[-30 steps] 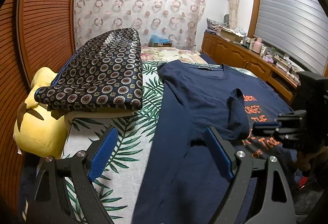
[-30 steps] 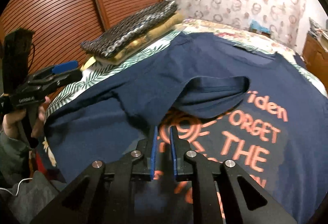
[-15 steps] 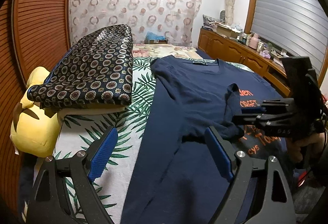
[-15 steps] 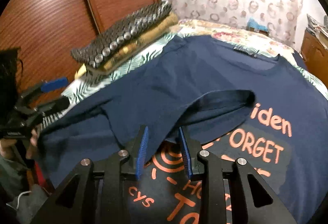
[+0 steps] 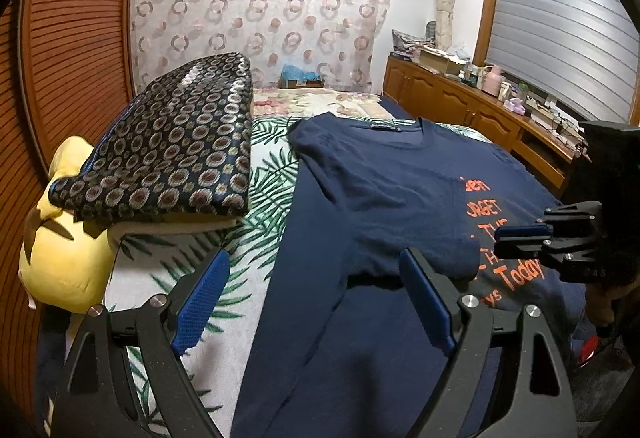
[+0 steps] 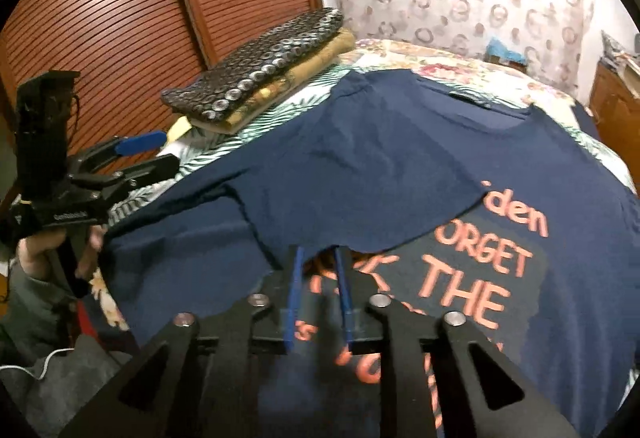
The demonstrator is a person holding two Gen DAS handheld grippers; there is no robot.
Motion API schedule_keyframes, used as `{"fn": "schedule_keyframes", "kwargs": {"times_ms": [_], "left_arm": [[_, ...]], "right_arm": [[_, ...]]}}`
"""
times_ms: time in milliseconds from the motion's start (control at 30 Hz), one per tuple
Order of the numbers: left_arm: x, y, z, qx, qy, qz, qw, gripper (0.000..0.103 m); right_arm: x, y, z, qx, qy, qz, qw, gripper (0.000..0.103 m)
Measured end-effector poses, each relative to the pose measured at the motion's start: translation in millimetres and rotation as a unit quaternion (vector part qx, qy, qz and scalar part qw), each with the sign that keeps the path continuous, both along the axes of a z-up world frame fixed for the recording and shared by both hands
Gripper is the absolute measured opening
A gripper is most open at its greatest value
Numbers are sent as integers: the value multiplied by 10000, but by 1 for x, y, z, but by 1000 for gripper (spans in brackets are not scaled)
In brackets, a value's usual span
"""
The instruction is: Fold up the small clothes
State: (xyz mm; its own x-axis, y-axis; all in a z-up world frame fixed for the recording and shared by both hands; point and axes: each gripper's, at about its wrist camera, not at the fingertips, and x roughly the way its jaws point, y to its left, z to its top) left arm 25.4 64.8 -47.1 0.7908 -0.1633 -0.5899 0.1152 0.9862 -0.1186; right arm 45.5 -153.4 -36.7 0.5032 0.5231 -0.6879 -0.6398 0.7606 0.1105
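Between the blue pads of the right gripper [image 6: 318, 258] nothing is held: the jaws stand narrowly apart and are closing, with only the orange print of the navy T-shirt [image 6: 380, 165] seen through the gap, and the hem of the folded-in sleeve [image 6: 360, 197] lies just past the tips. The left gripper [image 5: 316, 302] is wide apart and empty, above the left side of the shirt where it meets the leaf-print sheet [image 5: 240, 230]. The shirt lies face up and spread on the bed, the collar at the far end, one sleeve already turned over onto the chest. To do this step well, I think the sleeve should lie flat first, so the right pads may press the hem smooth and not pinch it. Then the left gripper should take the long side edge low, near the hem, and both should carry the fold over evenly. A stack of folded cloth [image 5: 168, 149] and a yellow cushion [image 5: 64, 258] lie beside the shirt, so the fold should stay away from them.
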Motion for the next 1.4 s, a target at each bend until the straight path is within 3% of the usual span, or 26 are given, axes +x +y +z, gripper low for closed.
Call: {"fn": "schedule_keyframes", "kwargs": {"times_ms": [67, 167, 233, 367, 533, 633, 767, 1000, 1400], "left_arm": [[4, -3, 4, 61, -52, -55, 10000, 87], [13, -7, 11, 97, -140, -165, 9997, 87], [19, -11, 15, 102, -179, -249, 9995, 87], [41, -20, 22, 147, -218, -408, 9988, 85], [70, -26, 23, 92, -51, -545, 9985, 58], [91, -31, 23, 145, 66, -579, 9982, 52], [116, -36, 21, 161, 223, -552, 9981, 48], [154, -45, 10, 380, 490, -465, 9970, 43], [213, -59, -19, 894, 1166, -176, 9890, 43]], "right_arm": [[2, -6, 2, -103, -120, -142, 9998, 28], [8, -21, 4, -259, -316, -476, 9980, 49], [14, -35, 5, -305, -409, -681, 9964, 54], [29, -65, 4, -413, -565, -1113, 9913, 54], [49, -94, -6, -628, -496, -1322, 9880, 54], [60, -103, -13, -753, -419, -1384, 9866, 54], [71, -107, -22, -916, -286, -1423, 9852, 54], [78, -106, -19, -730, -190, -1376, 9876, 55], [77, -114, -25, -725, -214, -1378, 9876, 56]]}}
